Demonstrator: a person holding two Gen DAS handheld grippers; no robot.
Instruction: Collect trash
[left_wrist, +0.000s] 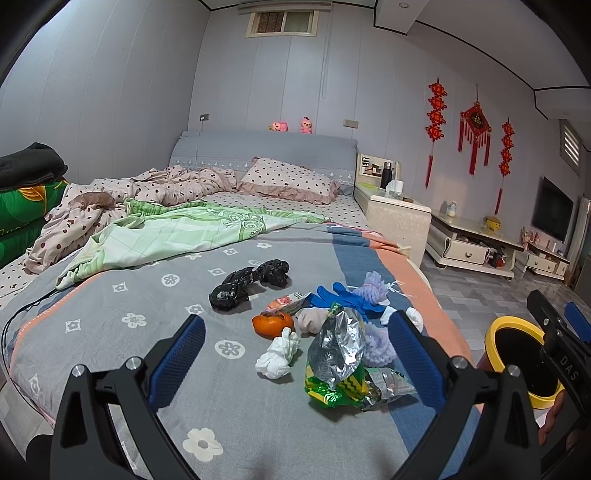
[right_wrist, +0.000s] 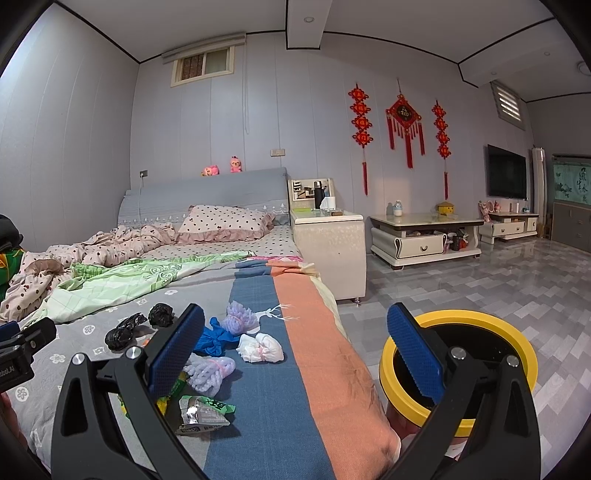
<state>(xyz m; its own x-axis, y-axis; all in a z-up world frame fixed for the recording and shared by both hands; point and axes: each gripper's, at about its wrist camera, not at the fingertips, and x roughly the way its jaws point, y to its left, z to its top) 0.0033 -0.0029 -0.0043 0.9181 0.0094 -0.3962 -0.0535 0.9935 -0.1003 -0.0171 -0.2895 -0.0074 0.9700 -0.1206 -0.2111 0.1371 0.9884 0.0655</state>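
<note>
Trash lies on the foot of the bed: a silver and green snack bag (left_wrist: 338, 363), a white tissue wad (left_wrist: 277, 353), an orange peel (left_wrist: 272, 325), black plastic bags (left_wrist: 246, 283), a blue glove (left_wrist: 340, 298), purple foam nets (left_wrist: 377, 345) and a small green wrapper (right_wrist: 205, 412). My left gripper (left_wrist: 295, 360) is open and empty above the tissue and snack bag. My right gripper (right_wrist: 295, 349) is open and empty over the bed's right edge. A yellow-rimmed bin (right_wrist: 461, 363) stands on the floor beside the bed, behind the right finger.
Crumpled quilts (left_wrist: 177, 221) and a dotted pillow (left_wrist: 288, 181) cover the far half of the bed. A white nightstand (right_wrist: 327, 247), a low table (right_wrist: 424, 236) and a TV (right_wrist: 506, 175) line the right wall. Grey tiled floor (right_wrist: 498, 288) lies to the right.
</note>
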